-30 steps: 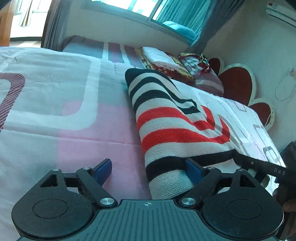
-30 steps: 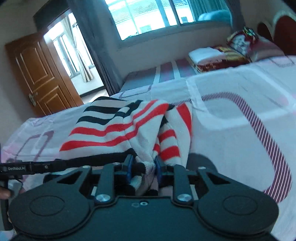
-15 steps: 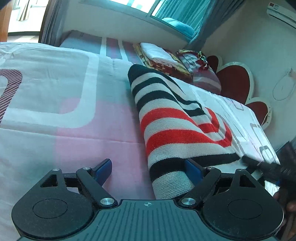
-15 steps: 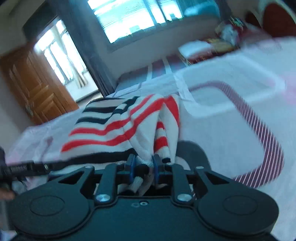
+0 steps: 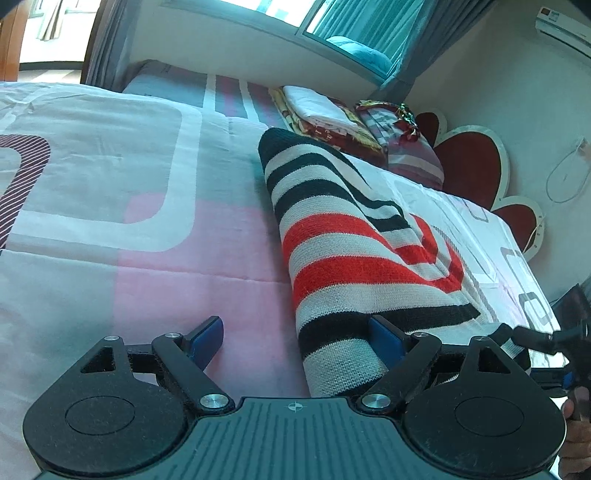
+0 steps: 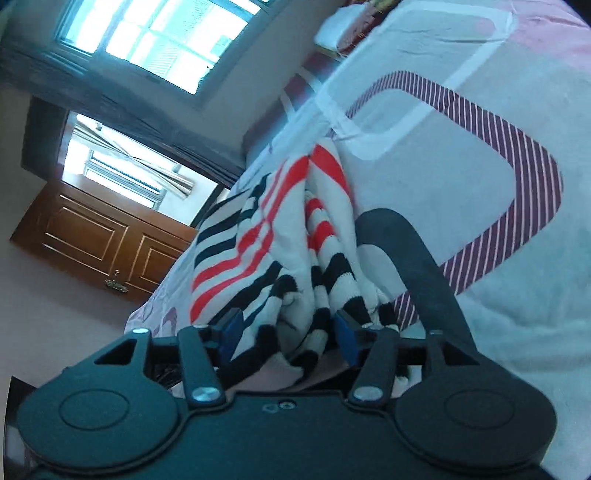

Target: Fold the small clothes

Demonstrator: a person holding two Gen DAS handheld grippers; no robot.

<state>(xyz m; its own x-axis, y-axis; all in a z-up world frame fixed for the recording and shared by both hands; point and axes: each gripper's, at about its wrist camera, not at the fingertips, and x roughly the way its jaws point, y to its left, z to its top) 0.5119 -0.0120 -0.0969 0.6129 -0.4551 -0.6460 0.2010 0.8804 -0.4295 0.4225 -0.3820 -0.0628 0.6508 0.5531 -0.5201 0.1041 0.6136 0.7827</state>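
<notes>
- We see the striped sweater (image 5: 354, 243) only in part from the left wrist: its near end drops behind the left gripper (image 5: 295, 339) body
- At that view's right edge the right gripper (image 5: 554, 343) and the hand (image 5: 576, 435) holding it are cut off
- From the right wrist, the bunched folds between the jaws hide which part of the garment lies there
- We cannot tell whether the blue pads (image 6: 347, 336) touch the knit
- The folded bedding (image 6: 336, 29) is cut off at the top
</notes>
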